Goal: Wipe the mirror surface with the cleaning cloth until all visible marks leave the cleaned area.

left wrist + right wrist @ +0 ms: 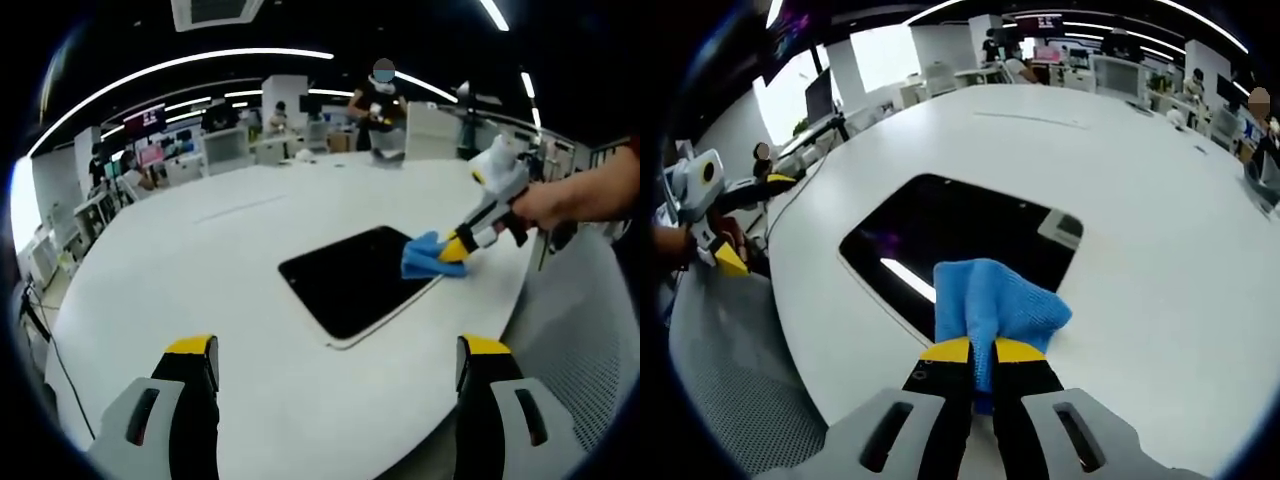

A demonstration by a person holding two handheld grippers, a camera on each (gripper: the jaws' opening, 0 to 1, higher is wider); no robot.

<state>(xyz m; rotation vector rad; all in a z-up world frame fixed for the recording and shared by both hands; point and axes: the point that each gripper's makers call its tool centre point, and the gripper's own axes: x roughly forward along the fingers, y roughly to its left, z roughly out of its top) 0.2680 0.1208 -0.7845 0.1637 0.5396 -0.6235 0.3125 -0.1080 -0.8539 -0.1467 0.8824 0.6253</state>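
Note:
A dark rectangular mirror [355, 280] [940, 235] lies flat on the white round table [200, 260] [1140, 180]. A blue cleaning cloth [432, 255] [992, 300] rests on the mirror's edge, pinched in my right gripper [983, 352], whose jaws are shut on it. In the left gripper view that right gripper [458, 246] comes in from the right, held by a hand [560, 200]. My left gripper [338, 350] stands open and holds nothing, above the table short of the mirror. It appears at the left of the right gripper view [725, 225].
Grey mesh fabric [730, 370] [590, 330] lies past the table's near rim. Desks, monitors and several people [380, 100] stand in the office beyond the far side of the table. Bare white tabletop surrounds the mirror.

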